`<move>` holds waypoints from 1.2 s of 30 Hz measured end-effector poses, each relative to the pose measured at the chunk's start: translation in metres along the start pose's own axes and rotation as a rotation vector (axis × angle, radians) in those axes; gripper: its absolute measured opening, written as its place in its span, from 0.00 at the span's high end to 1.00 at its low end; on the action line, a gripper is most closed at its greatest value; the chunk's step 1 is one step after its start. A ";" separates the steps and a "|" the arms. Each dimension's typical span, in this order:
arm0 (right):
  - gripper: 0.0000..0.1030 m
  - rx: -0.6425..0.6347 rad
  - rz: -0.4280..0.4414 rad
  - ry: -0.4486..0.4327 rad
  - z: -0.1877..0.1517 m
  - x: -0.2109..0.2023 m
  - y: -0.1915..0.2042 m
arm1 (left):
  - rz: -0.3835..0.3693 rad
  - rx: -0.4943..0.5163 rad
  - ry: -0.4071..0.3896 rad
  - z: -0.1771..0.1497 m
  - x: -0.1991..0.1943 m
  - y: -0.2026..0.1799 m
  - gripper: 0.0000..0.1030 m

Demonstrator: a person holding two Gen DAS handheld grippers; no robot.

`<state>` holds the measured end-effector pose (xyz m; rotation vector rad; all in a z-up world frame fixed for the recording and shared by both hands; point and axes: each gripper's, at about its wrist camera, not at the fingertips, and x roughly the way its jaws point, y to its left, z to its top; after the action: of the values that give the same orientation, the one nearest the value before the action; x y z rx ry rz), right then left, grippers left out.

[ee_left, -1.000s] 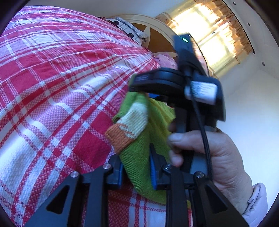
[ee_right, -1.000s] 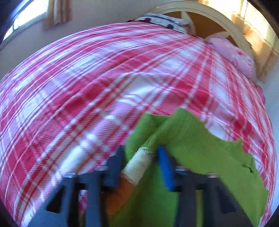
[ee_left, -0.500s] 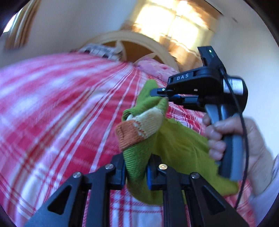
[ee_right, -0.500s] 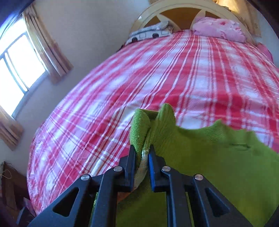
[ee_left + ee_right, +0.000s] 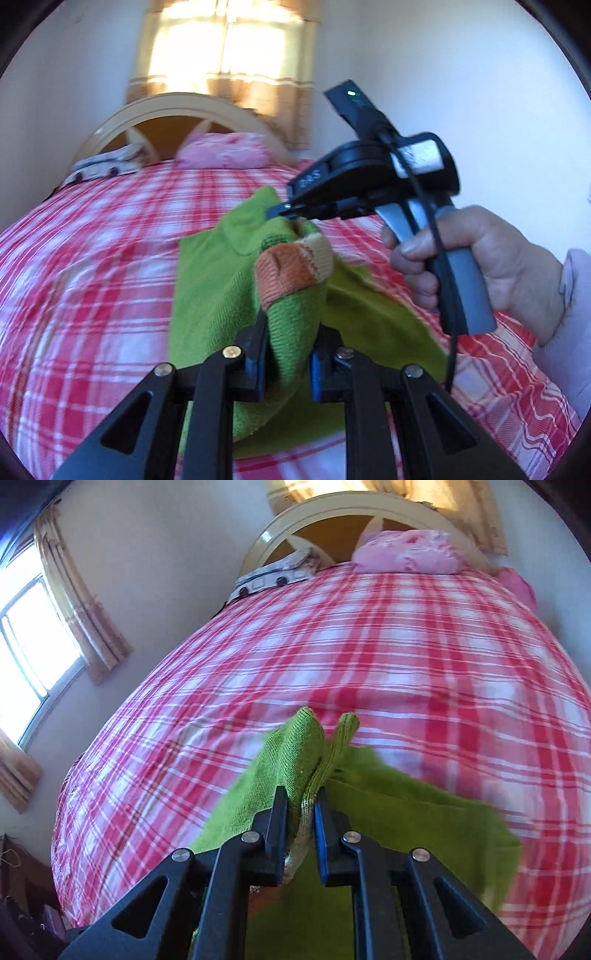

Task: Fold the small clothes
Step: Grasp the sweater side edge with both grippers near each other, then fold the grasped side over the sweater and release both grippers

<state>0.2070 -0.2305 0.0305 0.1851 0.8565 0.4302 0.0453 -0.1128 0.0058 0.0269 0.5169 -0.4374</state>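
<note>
Trouble could come if either pinch slips. The left gripper squeezes the little green knitted sweater near its orange and cream cuff, and the right gripper squeezes another bunch, lifted above the red and white checked bedspread. Thick bunched knit might slide out and flop down crooked.

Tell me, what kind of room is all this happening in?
A bedroom in a home, most likely. A bed with a red and white plaid bedspread fills the view, a pink pillow lies against an arched headboard, and curtained windows let daylight in.
</note>
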 end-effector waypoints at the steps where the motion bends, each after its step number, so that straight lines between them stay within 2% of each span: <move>1: 0.88 0.009 -0.009 -0.003 -0.003 -0.005 -0.011 | -0.012 0.010 0.006 0.000 0.005 -0.007 0.83; 6: 0.88 0.063 -0.055 0.008 -0.027 -0.017 -0.062 | -0.054 0.097 0.044 -0.007 0.027 -0.050 0.83; 10: 0.88 0.124 -0.059 0.000 -0.046 -0.018 -0.094 | -0.087 0.117 0.090 -0.015 0.037 -0.066 0.83; 13: 0.88 0.154 -0.059 0.007 -0.060 -0.013 -0.109 | -0.103 0.148 0.144 -0.021 0.045 -0.078 0.83; 16: 0.89 0.151 -0.093 0.024 -0.072 -0.003 -0.115 | -0.131 0.138 0.181 -0.020 0.049 -0.084 0.83; 20: 0.90 0.217 -0.094 -0.027 -0.081 -0.010 -0.125 | -0.150 0.160 0.202 -0.023 0.047 -0.094 0.83; 22: 0.91 0.210 -0.135 -0.032 -0.085 -0.013 -0.127 | -0.165 0.155 0.229 -0.024 0.050 -0.090 0.83; 25: 0.94 0.211 -0.155 -0.028 -0.093 -0.014 -0.132 | -0.182 0.129 0.258 -0.028 0.040 -0.085 0.72; 27: 0.94 0.234 -0.150 -0.032 -0.095 -0.020 -0.133 | -0.217 0.104 0.268 -0.032 0.024 -0.078 0.49; 28: 0.94 0.233 -0.176 -0.038 -0.095 -0.025 -0.133 | -0.226 0.096 0.264 -0.034 0.013 -0.073 0.44; 29: 0.93 0.225 -0.244 -0.050 -0.096 -0.035 -0.131 | -0.226 0.091 0.249 -0.036 0.001 -0.067 0.38; 30: 0.93 0.205 -0.292 -0.070 -0.097 -0.048 -0.126 | -0.215 0.090 0.230 -0.038 -0.012 -0.058 0.35; 32: 0.93 0.190 -0.316 -0.103 -0.103 -0.072 -0.119 | -0.190 0.079 0.196 -0.042 -0.031 -0.041 0.32; 35: 0.86 0.218 -0.231 -0.175 -0.120 -0.108 -0.105 | -0.087 -0.010 0.167 -0.046 -0.048 -0.005 0.30; 36: 0.79 0.219 -0.208 -0.193 -0.127 -0.118 -0.095 | -0.073 -0.039 0.170 -0.046 -0.048 0.003 0.30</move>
<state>0.0695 -0.3690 -0.0014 0.3307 0.7230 0.1203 -0.0129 -0.0843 -0.0116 0.0082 0.6955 -0.4985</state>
